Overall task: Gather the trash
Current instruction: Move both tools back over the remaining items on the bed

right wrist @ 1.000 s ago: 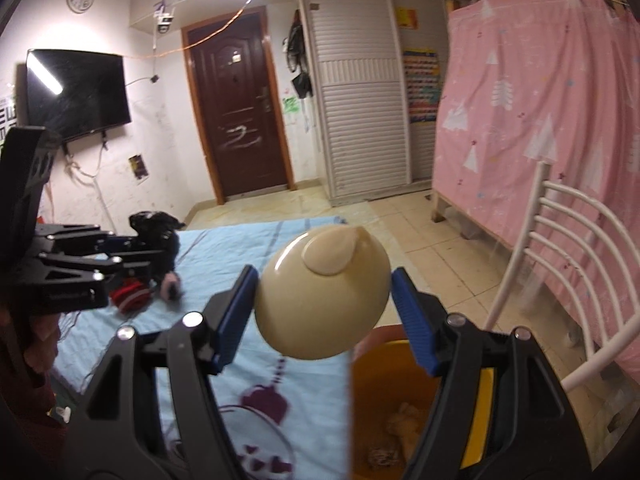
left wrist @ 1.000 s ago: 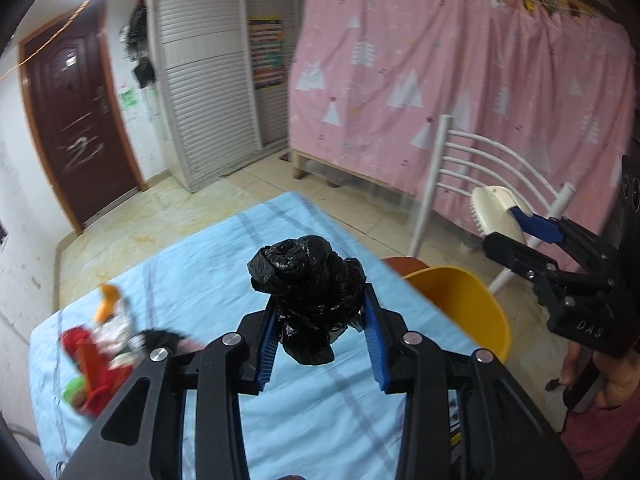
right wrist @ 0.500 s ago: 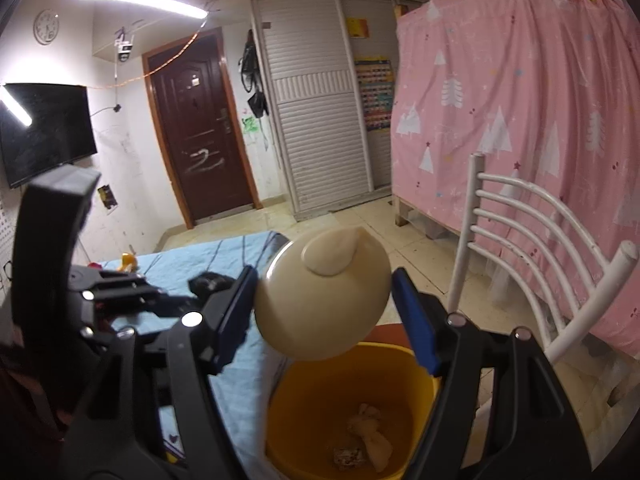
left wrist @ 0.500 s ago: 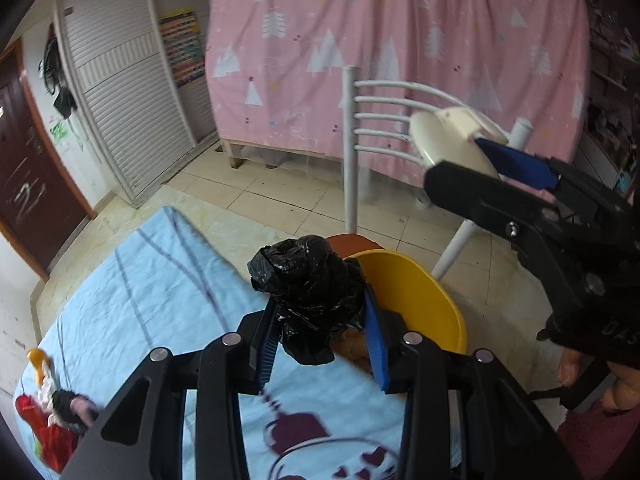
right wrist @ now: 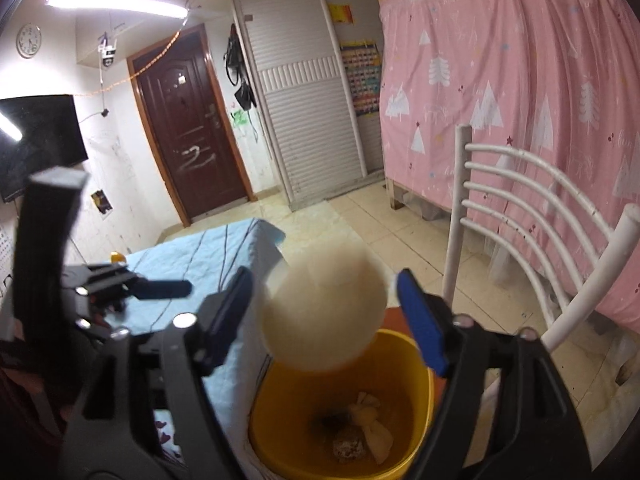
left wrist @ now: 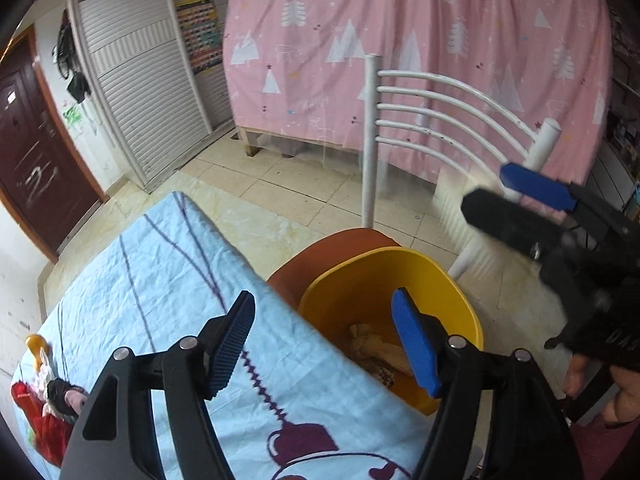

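Above the yellow bucket [right wrist: 416, 364], a cream, round bowl-like piece [right wrist: 324, 308] hangs blurred between the spread fingers of the right gripper [right wrist: 324, 316], touching neither pad; its domed side faces the camera and no long axis can be made out. The left gripper [left wrist: 324, 340] is also spread wide with nothing between its fingers, hanging over the near rim of the bucket where the counter's edge meets it. Inside the bucket lie crumpled scraps [right wrist: 370, 428] of pale paper and something dark; the black item cannot be clearly told apart there.

The bucket stands on the orange seat [left wrist: 320, 256] of a white metal chair [left wrist: 440, 104], whose curved back bars rise behind the bucket. Beside the bucket, the counter is covered with a light blue cloth [left wrist: 172, 264] bearing purple lines and drawings. At the counter's far end from the bucket lies a heap of red and dark wrappers [left wrist: 48, 408] with an orange piece near it. Behind the chair hangs a pink curtain [left wrist: 400, 40] printed with white trees; beyond the bucket stand a white slatted wardrobe [right wrist: 304, 120], a dark brown door [right wrist: 188, 120], and a tiled floor [left wrist: 280, 188].
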Demonstrator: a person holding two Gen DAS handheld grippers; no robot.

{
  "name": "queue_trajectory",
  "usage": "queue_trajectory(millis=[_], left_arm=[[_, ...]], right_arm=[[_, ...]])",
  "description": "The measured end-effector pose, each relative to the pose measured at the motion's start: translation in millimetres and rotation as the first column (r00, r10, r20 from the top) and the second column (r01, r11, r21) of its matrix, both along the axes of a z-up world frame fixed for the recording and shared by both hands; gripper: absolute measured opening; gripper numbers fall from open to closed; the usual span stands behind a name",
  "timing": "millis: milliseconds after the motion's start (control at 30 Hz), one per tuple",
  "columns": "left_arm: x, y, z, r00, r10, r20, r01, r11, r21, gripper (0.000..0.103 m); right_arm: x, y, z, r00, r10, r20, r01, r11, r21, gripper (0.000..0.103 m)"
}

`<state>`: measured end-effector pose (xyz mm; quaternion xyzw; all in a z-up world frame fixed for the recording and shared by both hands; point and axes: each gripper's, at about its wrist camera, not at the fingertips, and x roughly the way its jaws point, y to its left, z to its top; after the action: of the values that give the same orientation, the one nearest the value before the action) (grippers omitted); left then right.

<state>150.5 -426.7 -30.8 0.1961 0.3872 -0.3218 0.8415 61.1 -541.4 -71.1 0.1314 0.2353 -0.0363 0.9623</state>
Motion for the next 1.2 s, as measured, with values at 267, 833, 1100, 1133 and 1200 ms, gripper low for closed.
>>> queue_trajectory(millis=[267, 833, 1100, 1133, 1200], left_arm=[[0.4, 26.4, 14.6, 0.999, 0.032, 0.01, -0.032, 0.998, -0.046, 0.063], [11.5, 112.2, 41.3, 0.983, 0.174, 0.064, -0.167, 0.98, -0.106, 0.063], [22.2, 160.7, 43.4, 0.963, 0.261, 0.072, -0.251, 0.96, -0.125, 0.063], [23.9, 169.2, 43.3, 0.958, 0.278, 0.076, -0.267, 0.955, -0.125, 0.063], [27.7, 185.2, 42.8, 0.948, 0.309, 0.076, -0.298, 0.946, -0.129, 0.063]], right_arm=[[5.5, 10.6, 0.8, 1.0, 0.013, -0.008, -0.013, 1.0, -0.011, 0.079], [47.7, 91.0, 14.4, 0.986, 0.167, -0.028, -0.169, 0.983, -0.066, 0.082], [62.0, 128.5, 23.7, 0.974, 0.225, -0.027, -0.226, 0.97, -0.091, 0.085], [63.7, 132.1, 24.4, 0.973, 0.229, -0.028, -0.231, 0.968, -0.094, 0.085], [68.7, 142.2, 24.8, 0.969, 0.245, -0.035, -0.248, 0.964, -0.099, 0.086]])
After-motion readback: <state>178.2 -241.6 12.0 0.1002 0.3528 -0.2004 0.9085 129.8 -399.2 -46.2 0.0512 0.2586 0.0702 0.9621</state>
